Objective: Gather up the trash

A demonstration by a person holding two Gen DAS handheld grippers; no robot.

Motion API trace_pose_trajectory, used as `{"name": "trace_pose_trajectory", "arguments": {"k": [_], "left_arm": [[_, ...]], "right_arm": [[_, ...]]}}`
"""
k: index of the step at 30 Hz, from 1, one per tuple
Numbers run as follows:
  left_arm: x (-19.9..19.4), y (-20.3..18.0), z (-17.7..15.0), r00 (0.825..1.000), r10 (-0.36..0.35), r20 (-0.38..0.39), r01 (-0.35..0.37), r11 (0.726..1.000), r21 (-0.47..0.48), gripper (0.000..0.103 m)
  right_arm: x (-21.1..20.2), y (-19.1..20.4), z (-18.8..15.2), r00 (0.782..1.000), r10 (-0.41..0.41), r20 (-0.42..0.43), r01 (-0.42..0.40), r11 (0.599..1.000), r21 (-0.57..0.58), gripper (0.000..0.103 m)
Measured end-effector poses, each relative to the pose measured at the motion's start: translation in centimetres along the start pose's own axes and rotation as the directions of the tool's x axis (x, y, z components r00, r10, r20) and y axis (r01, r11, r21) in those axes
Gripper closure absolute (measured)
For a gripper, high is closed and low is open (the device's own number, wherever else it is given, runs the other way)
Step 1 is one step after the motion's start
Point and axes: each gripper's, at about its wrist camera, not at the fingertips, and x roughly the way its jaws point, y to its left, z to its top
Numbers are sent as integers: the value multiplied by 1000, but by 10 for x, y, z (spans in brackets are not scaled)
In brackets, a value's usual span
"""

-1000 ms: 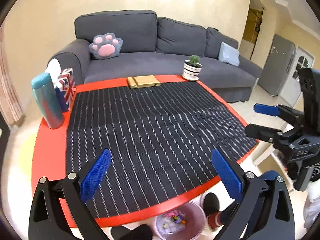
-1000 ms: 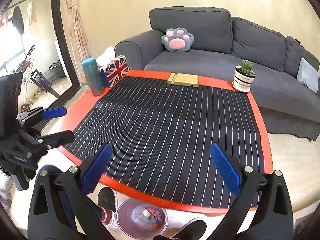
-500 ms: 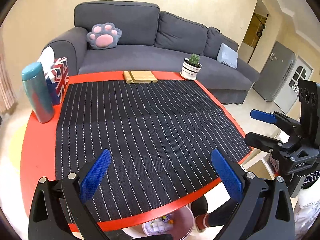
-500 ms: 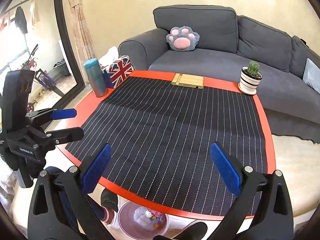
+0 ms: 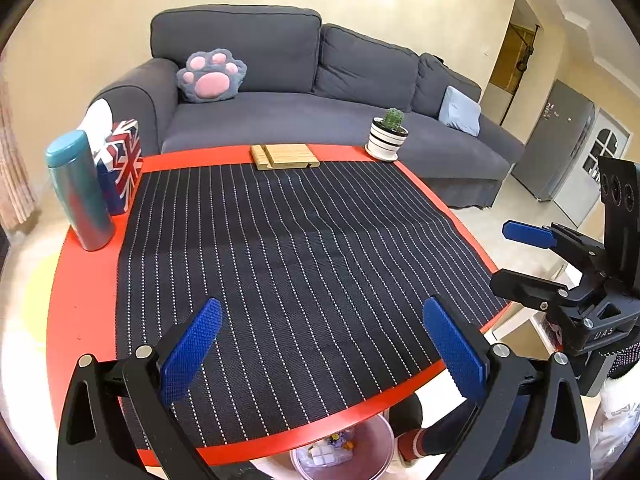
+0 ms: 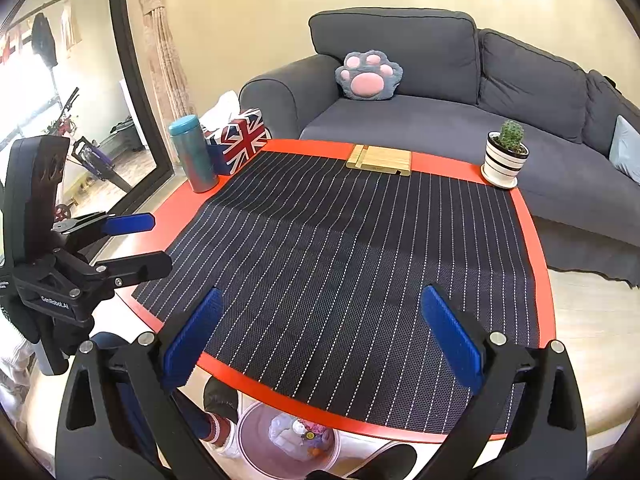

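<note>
Two grippers up over the near edge of the table, and neither is carrying anything. The left gripper (image 5: 322, 354) has its blue pads spread wide with only striped mat visible between them, and the right gripper (image 6: 320, 340) is spread the same way, nothing between its fingers either. Each one shows up in the other's camera too, off to the side of the table, jaws parted.

The table (image 5: 80, 300) is red with a black pinstriped mat (image 5: 296, 272) covering most of it. Along the far edge sit a teal tumbler (image 5: 78, 192), a Union Jack tissue box (image 5: 122, 166) just beside it, a flat wooden stand (image 5: 286, 156) in the middle, and a small cactus in a striped pot (image 5: 388, 136) at the far right corner.

As for the trash, it's down in the pinkish translucent bin (image 6: 288, 440) on the floor, tucked just under the near table edge. Inside there's a crumpled whitish lump and some small colourful bits (image 6: 306, 434); probably wrappers, but it's too small and half hidden to say for sure. A foot in a dark shoe with a striped sock (image 6: 220, 412) sits just beside the bin.

Behind the table is a grey sofa (image 5: 280, 80) with a paw-shaped cushion (image 5: 210, 76) on it.
</note>
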Motion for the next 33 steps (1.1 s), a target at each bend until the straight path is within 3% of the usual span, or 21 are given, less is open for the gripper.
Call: {"name": "trace_pose_trajectory", "arguments": {"k": [33], "left_arm": [[2,-2,0,1000,3,-11,-3,1000,7,6]], "right_arm": [[3,-1,-2,1000,1,-8,-1,1000,-3,5]]}}
